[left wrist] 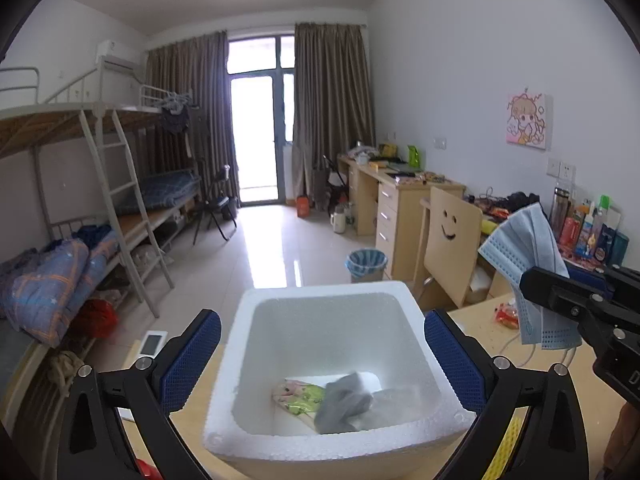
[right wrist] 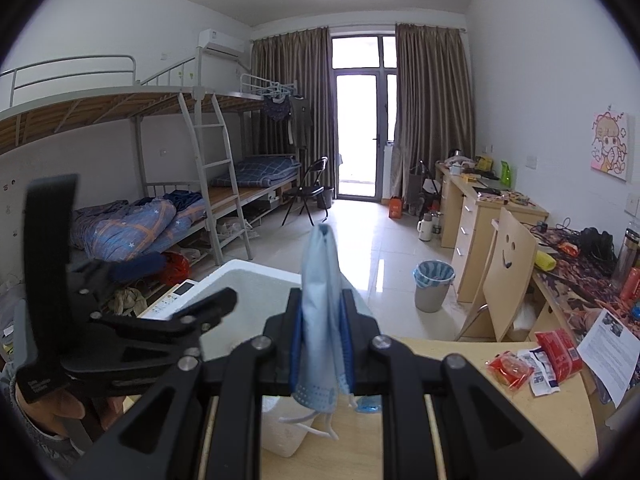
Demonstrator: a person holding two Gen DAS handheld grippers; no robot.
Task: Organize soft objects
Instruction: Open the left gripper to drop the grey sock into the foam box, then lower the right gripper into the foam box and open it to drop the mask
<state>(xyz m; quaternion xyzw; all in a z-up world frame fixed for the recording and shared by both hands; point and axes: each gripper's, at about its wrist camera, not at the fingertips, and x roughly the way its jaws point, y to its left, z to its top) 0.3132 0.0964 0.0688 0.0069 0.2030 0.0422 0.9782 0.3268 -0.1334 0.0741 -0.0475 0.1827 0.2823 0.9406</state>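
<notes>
A white foam box [left wrist: 328, 292] stands on the wooden desk, right below my left gripper [left wrist: 322, 320]. That gripper is open wide, its blue pads level with the box's two sides and nothing between them. Inside the box lie a grey cloth [left wrist: 344, 404], a green and pink patterned cloth [left wrist: 298, 396] and a white item [left wrist: 370, 380]. My right gripper [right wrist: 322, 308] is shut on a light blue face mask [right wrist: 320, 280], which hangs with its ear loops dangling. In the left wrist view the mask [left wrist: 520, 248] is to the right of the box, above the desk.
Red snack packets [right wrist: 556, 352] and a printed sheet [right wrist: 608, 340] lie on the desk [right wrist: 460, 400] to the right. A smiley-face chair [left wrist: 452, 240], a bin [left wrist: 366, 264] and a cluttered desk line the right wall. Bunk beds [left wrist: 100, 200] fill the left side.
</notes>
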